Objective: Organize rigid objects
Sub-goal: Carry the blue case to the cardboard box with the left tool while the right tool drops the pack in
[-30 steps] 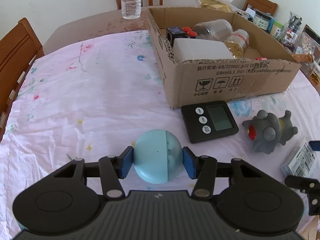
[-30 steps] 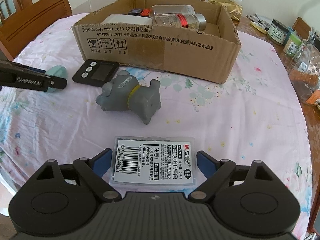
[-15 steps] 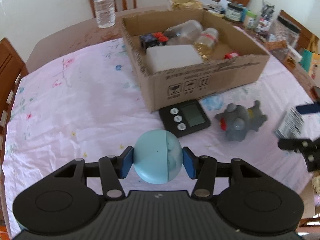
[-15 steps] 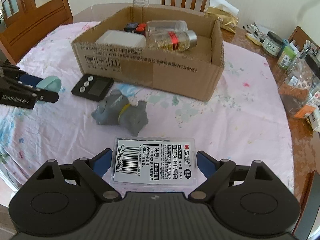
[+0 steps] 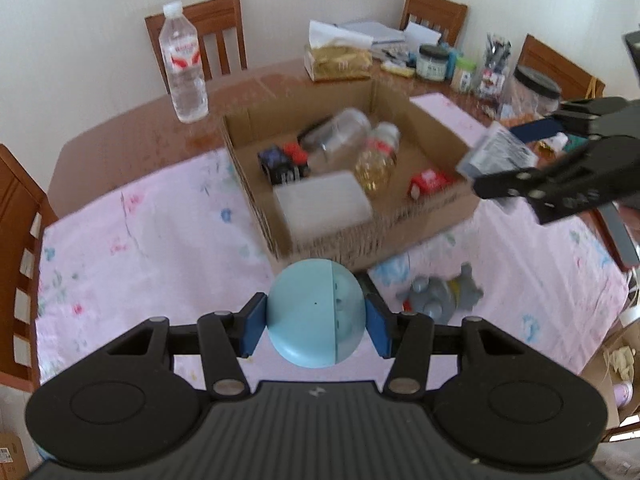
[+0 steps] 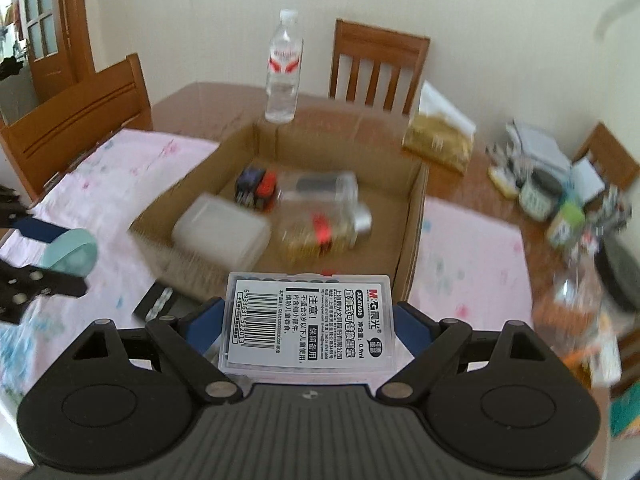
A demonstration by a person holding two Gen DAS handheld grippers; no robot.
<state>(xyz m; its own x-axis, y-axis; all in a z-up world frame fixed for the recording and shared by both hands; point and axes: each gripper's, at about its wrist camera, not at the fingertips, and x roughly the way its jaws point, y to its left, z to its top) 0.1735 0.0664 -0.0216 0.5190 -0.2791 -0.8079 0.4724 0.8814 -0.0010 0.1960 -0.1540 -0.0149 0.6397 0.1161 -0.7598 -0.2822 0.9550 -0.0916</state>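
My left gripper [image 5: 316, 322] is shut on a light blue ball [image 5: 315, 312] and holds it high above the table, in front of the cardboard box [image 5: 256, 192]. My right gripper [image 6: 310, 320] is shut on a clear plastic case with a white label [image 6: 310, 324], held above the box's near right corner [image 6: 412, 240]. The right gripper also shows in the left wrist view [image 5: 516, 156] with the case [image 5: 496, 152]. The box holds jars [image 5: 376, 156], a white container [image 5: 324, 204] and small toys [image 5: 280, 162]. The left gripper and ball show at the right wrist view's left edge [image 6: 72, 250].
A grey toy animal [image 5: 438, 294] and a black timer [image 6: 156, 302] lie on the pink cloth in front of the box. A water bottle [image 5: 183, 68] stands behind the box. Jars and clutter [image 5: 448, 64] crowd the table's far right. Wooden chairs [image 6: 378, 68] surround the table.
Both grippers have risen well above the table with their objects. The right gripper has moved forward over the box's near right corner; the left has lifted the ball higher and nearer the box.
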